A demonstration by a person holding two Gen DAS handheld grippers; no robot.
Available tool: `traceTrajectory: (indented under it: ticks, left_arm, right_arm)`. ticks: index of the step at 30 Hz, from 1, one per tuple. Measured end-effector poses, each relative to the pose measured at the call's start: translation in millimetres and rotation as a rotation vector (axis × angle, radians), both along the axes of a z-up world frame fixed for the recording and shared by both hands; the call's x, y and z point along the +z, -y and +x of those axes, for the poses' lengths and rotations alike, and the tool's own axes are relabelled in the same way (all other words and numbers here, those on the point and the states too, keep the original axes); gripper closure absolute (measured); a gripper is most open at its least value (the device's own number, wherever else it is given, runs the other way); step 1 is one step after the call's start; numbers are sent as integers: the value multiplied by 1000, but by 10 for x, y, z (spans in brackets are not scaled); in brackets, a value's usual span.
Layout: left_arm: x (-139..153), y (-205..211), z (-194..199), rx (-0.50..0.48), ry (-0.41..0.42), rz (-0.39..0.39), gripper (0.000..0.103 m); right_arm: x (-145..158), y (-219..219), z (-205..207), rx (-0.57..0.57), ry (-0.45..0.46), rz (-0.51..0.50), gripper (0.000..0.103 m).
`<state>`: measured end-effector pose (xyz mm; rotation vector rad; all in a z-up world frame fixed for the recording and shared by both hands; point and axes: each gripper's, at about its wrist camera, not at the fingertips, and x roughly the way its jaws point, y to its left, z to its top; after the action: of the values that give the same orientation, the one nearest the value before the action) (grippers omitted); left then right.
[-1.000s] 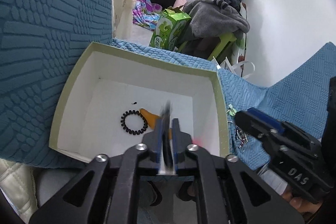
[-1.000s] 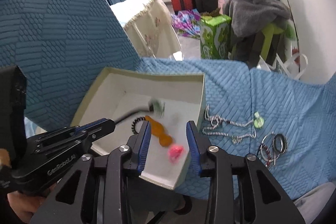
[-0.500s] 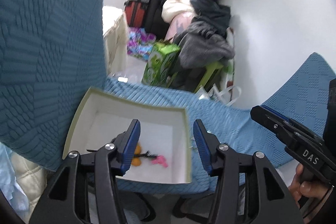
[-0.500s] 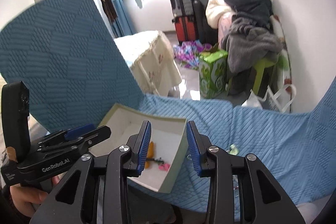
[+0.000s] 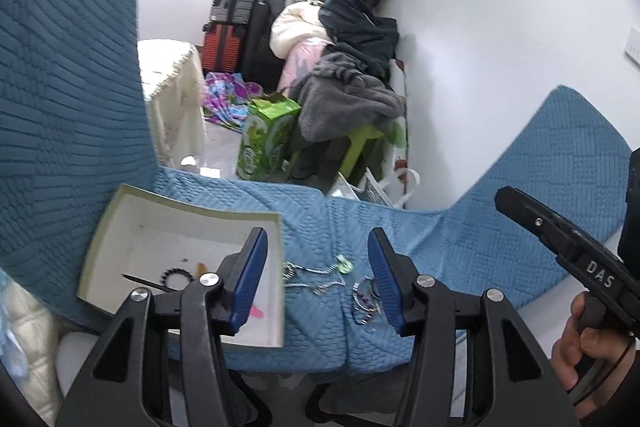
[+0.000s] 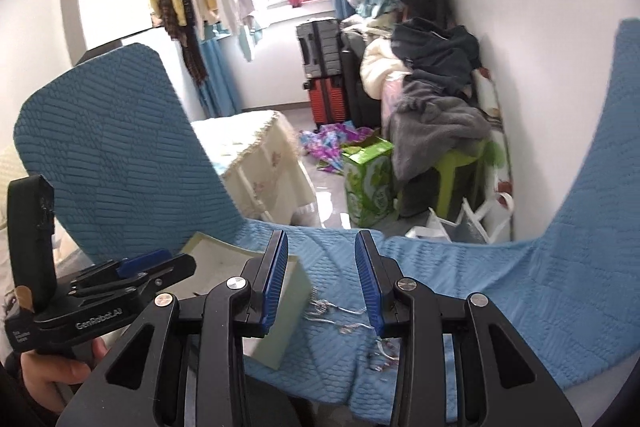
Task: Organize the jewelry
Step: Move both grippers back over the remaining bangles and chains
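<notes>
A white open box [image 5: 120, 227] lies on the blue quilted cloth [image 5: 312, 211]. Inside it are a black coil hair tie [image 5: 176, 277], a black hairpin [image 5: 140, 281], an orange piece [image 5: 199, 269] and a pink piece [image 5: 256, 313]. On the cloth right of the box lie silver chains [image 5: 316, 277], a small green piece [image 5: 343, 264] and rings [image 5: 366, 301]. My left gripper [image 5: 316, 283] is open and empty, held high above the cloth. My right gripper [image 6: 322, 281] is open and empty, above the chains [image 6: 332, 311] beside the box [image 6: 280, 323].
The cloth rises on the left [image 5: 60, 87] and right [image 5: 568, 163]. Beyond its far edge are a green carton [image 5: 268, 139], a green stool piled with clothes [image 5: 352, 99], suitcases [image 5: 228, 27] and a cream-covered table [image 5: 172, 99]. The right gripper's body shows in the left view [image 5: 568, 247].
My left gripper opened and dropped the black hairpin into the box. Both grippers pulled up and back from the box; the left swung right toward the chains.
</notes>
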<state>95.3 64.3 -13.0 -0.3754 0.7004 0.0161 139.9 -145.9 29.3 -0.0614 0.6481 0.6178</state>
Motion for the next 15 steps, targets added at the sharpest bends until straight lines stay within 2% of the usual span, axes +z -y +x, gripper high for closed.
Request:
traceTrajectory:
  ticks: [5,11,15]
  left_arm:
    - [-227,323,93,-70,-24,-11,51]
    - [-559,656,176,-153,-77,-22,57]
    - [-850,841,280,-197,-119,-29,66]
  right_arm:
    - [-298,341,78,-62,-31,-10,70]
    - [-774,654,151,-121,-99,-20,70]
    - [-1124,762,223,-140,-144,-38,70]
